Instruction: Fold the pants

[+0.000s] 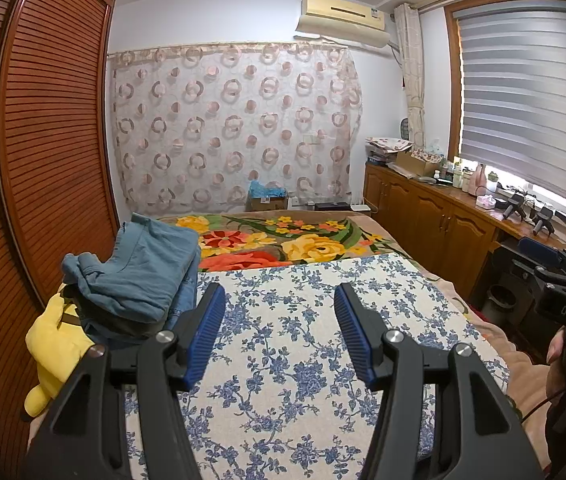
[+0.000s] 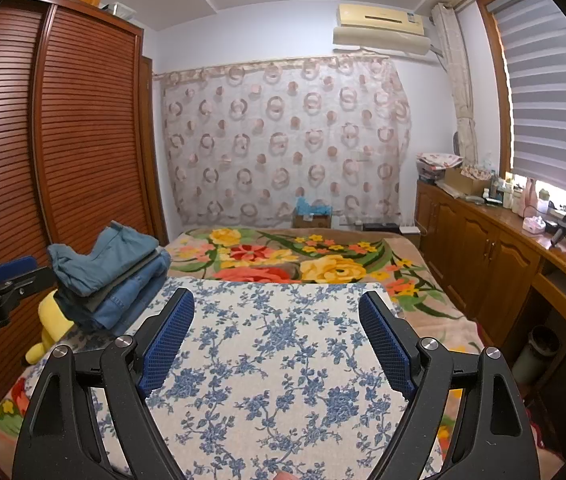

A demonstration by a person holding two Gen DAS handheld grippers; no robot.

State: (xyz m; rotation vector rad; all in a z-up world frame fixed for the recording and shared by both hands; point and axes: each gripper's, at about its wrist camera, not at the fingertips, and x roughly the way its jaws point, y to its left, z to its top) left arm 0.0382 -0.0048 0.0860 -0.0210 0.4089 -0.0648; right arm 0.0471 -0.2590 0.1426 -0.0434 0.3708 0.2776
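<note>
**Both grippers held empty above a floral board on a bed, with folded pants stacked at the far left.**

The left gripper [image 1: 279, 304] and the right gripper [image 2: 277, 310] both stand with their jaws spread apart and nothing between the blue pads [image 1: 207, 332]; each hangs over the blue-and-white flowered board [image 1: 303, 360], which lies on a bed covered by a bright flower-print blanket [image 1: 283, 240]. The pants [image 1: 143, 272] sit as a folded stack at the board's far-left corner: a teal pair on top, a dark layer and blue denim beneath. A yellow plush toy [image 1: 57, 344] lies just beside the stack, against the slatted wooden wardrobe [image 1: 43, 120]. In the right wrist view the left gripper appears at the left edge, near the stack but apart from it.
</note>
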